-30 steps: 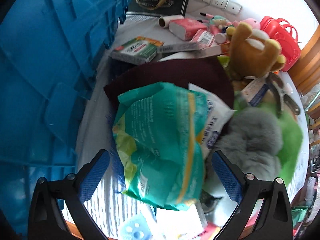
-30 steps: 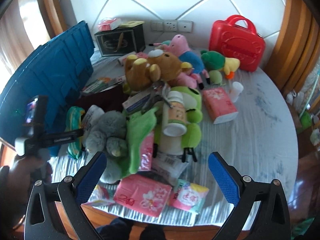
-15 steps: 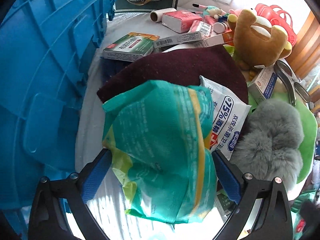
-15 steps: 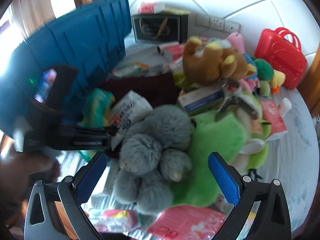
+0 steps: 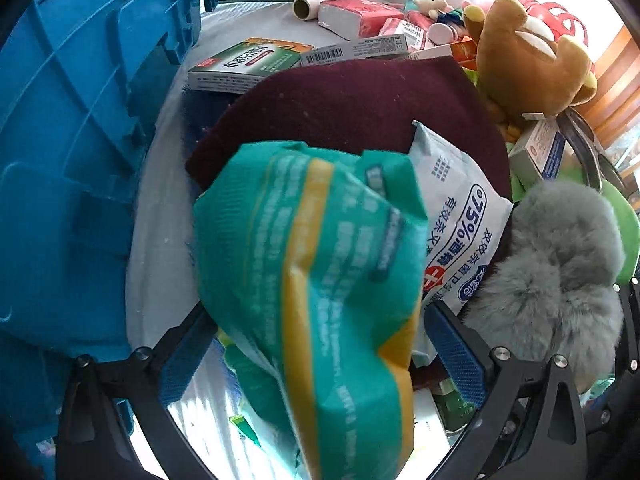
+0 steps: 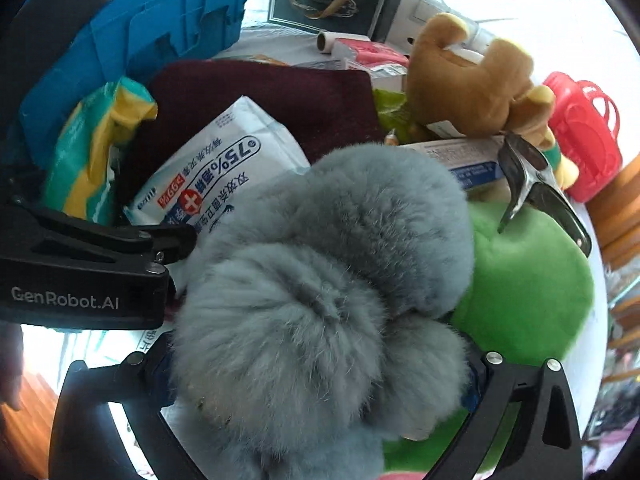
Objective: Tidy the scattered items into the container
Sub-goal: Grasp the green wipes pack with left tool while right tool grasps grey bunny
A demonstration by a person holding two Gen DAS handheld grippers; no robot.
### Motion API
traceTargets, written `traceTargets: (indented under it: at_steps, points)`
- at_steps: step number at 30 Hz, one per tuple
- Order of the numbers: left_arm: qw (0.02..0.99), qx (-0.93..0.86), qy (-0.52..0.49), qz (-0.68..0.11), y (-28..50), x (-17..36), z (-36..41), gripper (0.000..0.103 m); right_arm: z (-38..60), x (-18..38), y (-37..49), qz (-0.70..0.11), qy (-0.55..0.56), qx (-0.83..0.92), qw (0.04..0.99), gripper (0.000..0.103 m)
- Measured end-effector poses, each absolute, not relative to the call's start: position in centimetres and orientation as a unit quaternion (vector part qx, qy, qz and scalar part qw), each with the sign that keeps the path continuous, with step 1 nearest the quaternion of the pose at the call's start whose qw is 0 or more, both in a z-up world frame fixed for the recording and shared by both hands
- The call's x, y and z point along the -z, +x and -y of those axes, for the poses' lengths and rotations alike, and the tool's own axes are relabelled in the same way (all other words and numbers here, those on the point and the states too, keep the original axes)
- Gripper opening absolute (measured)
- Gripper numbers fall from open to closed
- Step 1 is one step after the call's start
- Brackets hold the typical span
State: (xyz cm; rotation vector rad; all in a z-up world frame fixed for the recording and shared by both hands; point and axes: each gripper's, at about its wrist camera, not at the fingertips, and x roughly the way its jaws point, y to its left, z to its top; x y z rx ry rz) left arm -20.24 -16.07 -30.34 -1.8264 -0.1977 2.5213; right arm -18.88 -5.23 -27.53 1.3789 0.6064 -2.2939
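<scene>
Left gripper [image 5: 316, 344] clamped on the green pack [image 5: 320, 280]: both pads pressed into its soft sides, crumpling the film, probably a grip low on the pack so it hangs steady on the way over. Pack teal with a yellow band, glossy, wrinkled, bulging up between the jaws and hiding their tips. Blue crate [image 5: 68, 152] just left of the jaws, near enough for a short swing, its ribbed wall facing them. Beyond the jaws, a maroon cloth [image 5: 352, 108]; to their right, a white wipes pack [image 5: 460, 220].

Right gripper [image 6: 320, 380] set around the grey plush [image 6: 320, 280]: fur filling the whole gap and covering both pads, so cannot tell if squeezing or merely straddling. Plush fluffy, rounded in lobes, lying against a green plush [image 6: 528, 280] right of the jaws. Likely the next item for the crate.
</scene>
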Motion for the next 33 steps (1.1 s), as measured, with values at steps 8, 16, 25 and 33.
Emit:
traceTargets:
  at_steps: [8,16,25,33]
  points:
    - [0.022,-0.814,-0.57,0.111,-19.3,28.6,17.3,0.051,2.4,25.2,-19.8,-0.163,0.501,0.828,0.192,0.041]
    - [0.012,-0.819,-0.56,0.125,-18.0,26.1,17.3,0.029,-1.0,21.7,-19.0,-0.086,0.504,0.833,0.208,0.041]
    - [0.02,-0.836,-0.534,0.124,-16.5,21.9,16.4,0.023,-3.9,17.6,-18.2,-0.058,0.477,0.85,0.215,0.042]
    - [0.036,-0.853,-0.508,0.114,-16.2,17.8,14.0,0.02,-6.4,14.9,-18.2,-0.034,0.454,0.863,0.217,0.042]
